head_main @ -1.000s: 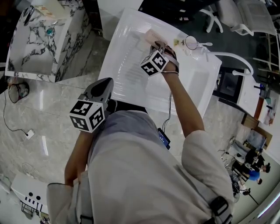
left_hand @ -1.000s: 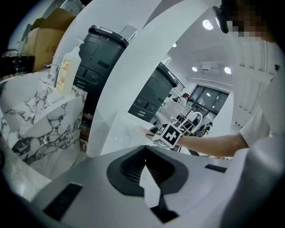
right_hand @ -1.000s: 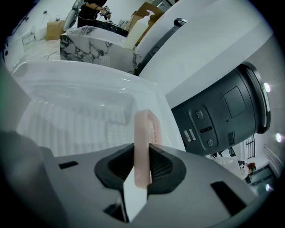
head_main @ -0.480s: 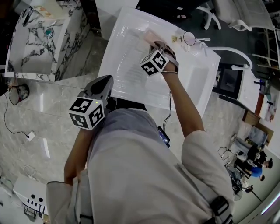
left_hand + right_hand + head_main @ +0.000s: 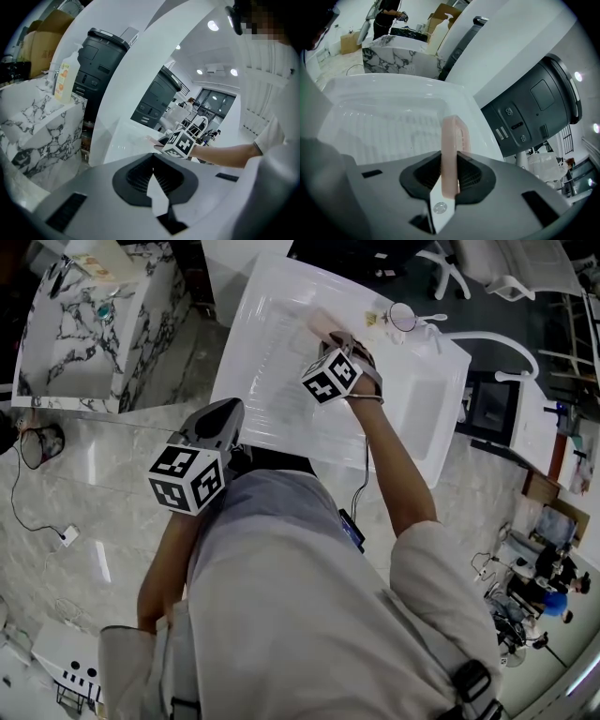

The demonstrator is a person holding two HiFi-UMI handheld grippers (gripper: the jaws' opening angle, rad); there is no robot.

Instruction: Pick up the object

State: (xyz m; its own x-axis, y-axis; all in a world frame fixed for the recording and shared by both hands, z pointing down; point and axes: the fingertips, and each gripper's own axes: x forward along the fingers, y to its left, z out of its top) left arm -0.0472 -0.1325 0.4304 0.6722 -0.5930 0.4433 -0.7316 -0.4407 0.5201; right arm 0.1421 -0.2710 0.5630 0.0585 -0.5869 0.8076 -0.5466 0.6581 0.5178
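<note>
Right tongs: the right gripper [image 5: 449, 174] is clenched on the pink object [image 5: 451, 140]. Its pads press on the two broad faces.
Left tongs: the left gripper [image 5: 152, 176] has its jaws together with nothing between them. It is held near the person's body, well apart from the work.
Where the object is: it stands edge-on between the right jaws, over the far side of the white basin [image 5: 403, 80]. In the head view it shows as a pale strip [image 5: 317, 320] just beyond the right hand.
Weight: it is probably light, being a thin flat slab with a slot cut near its far end.
Stiffness: it looks like soft plastic or rubber, so it may bend under a hard squeeze.
Slip: the faces seem smooth. Most of its length sticks out past the pads, so it could pivot or slide if swung fast.
Where to hold: across the flat faces, as now. A hold nearer the middle would likely steady it better.
Fragility: it seems unlikely to break if dropped.
Hidden: the end inside the jaws is covered by the pads.
Unclear: no view settles whether the far end is clear of the basin or touching it.
Hard to make out: the small round item [image 5: 405, 317] at the basin's far right corner is too small to name.
</note>
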